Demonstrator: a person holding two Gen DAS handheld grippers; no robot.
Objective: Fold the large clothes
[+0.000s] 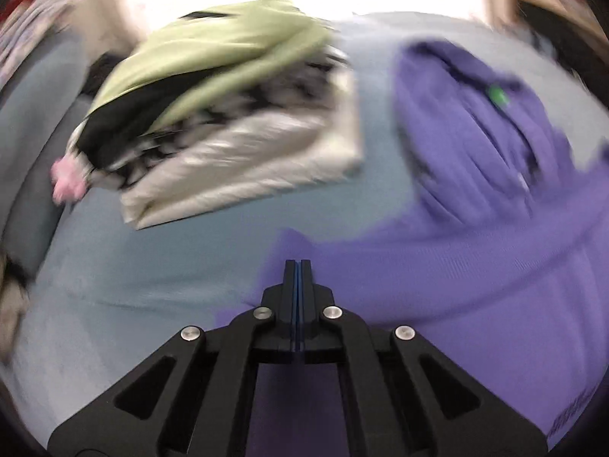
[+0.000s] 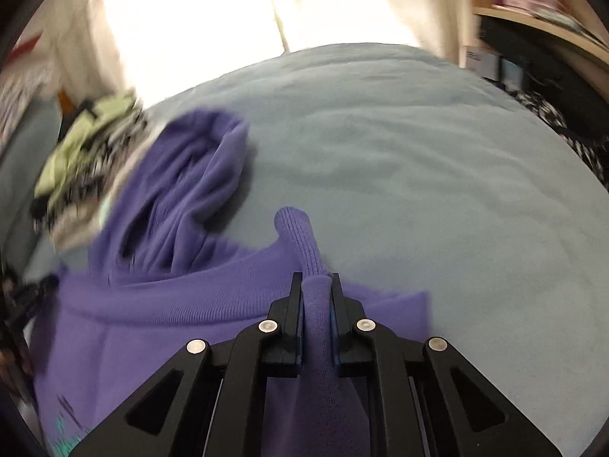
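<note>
A purple hoodie (image 1: pixel 475 266) lies on the pale blue blanket (image 1: pixel 133 285), its hood (image 1: pixel 468 122) spread toward the far right in the left wrist view. My left gripper (image 1: pixel 298 263) is shut, pads together over the hoodie's left edge, and no cloth shows between them. In the right wrist view the hoodie (image 2: pixel 171 323) fills the lower left, with the hood (image 2: pixel 182 190) beyond. My right gripper (image 2: pixel 316 277) is shut on the ribbed purple sleeve cuff (image 2: pixel 300 236), which sticks out past the fingertips.
A stack of folded clothes (image 1: pixel 228 114), green on top of black-and-white and white pieces, sits on the blanket left of the hoodie and shows as a stack (image 2: pixel 87 163) in the right view. Bare blanket (image 2: pixel 437 171) stretches right. Shelves (image 2: pixel 540 30) stand at far right.
</note>
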